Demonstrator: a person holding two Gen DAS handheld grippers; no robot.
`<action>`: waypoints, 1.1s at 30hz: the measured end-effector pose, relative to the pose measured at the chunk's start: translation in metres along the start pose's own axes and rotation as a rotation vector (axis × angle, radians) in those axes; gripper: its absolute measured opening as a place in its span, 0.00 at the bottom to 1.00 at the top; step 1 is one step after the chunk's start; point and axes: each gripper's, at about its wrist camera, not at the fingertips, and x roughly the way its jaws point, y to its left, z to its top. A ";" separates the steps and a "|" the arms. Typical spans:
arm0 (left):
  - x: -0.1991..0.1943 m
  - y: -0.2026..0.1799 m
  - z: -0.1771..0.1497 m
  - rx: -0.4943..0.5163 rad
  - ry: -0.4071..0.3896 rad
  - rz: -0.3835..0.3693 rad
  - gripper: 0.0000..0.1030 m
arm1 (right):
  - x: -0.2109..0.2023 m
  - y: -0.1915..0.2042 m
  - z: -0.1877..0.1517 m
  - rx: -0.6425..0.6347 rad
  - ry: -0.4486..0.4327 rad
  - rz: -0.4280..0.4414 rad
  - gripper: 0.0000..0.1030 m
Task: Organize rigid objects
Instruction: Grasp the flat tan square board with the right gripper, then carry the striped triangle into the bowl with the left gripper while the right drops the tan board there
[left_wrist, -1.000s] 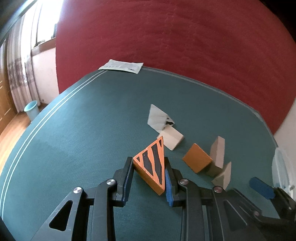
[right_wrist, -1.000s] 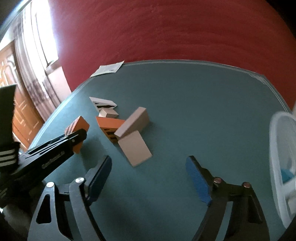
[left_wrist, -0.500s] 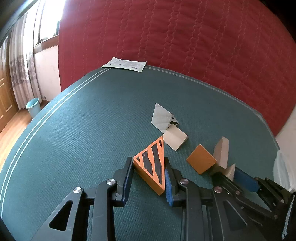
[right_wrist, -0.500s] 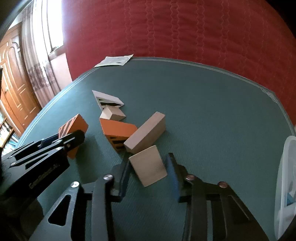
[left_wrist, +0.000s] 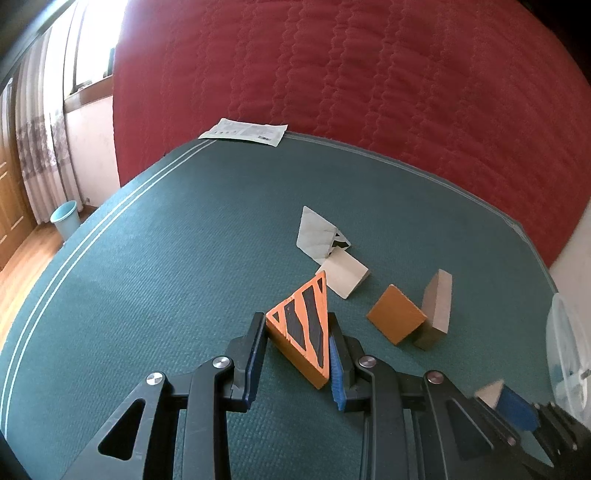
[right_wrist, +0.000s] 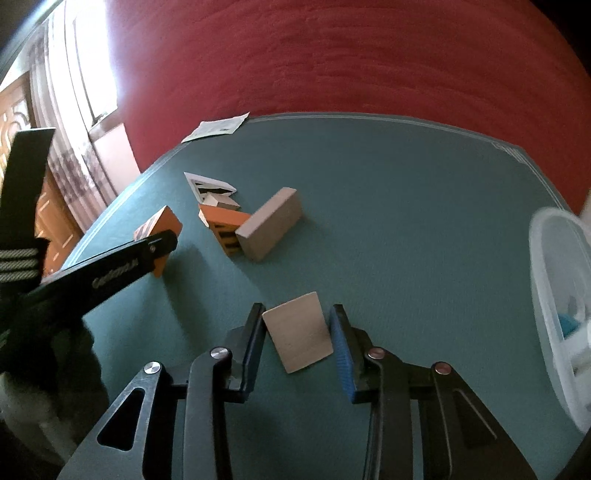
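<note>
The work surface is a table covered in dark green ribbed cloth with pale double lines along its edge. A red quilted hanging backs its far edge. A printed sheet lies at the far left corner. Beyond the left edge stand a curtained window, wooden flooring and a light blue bin.

The left gripper is clamped on the orange striped wedge near the table's near edge. The right gripper has just been closing and now grips the pale flat block. Toward the table's middle lie a white wedge, an orange block and a grey-brown block touching it. A translucent bin sits at the right edge.
</note>
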 end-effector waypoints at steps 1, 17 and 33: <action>-0.001 -0.001 0.000 0.004 -0.002 -0.002 0.31 | -0.004 -0.002 -0.003 0.010 -0.002 -0.001 0.35; -0.012 -0.028 -0.012 0.105 -0.013 -0.074 0.31 | -0.062 -0.029 -0.026 0.120 -0.076 -0.019 0.35; -0.029 -0.050 -0.035 0.182 -0.011 -0.109 0.31 | -0.112 -0.074 -0.032 0.222 -0.184 -0.098 0.35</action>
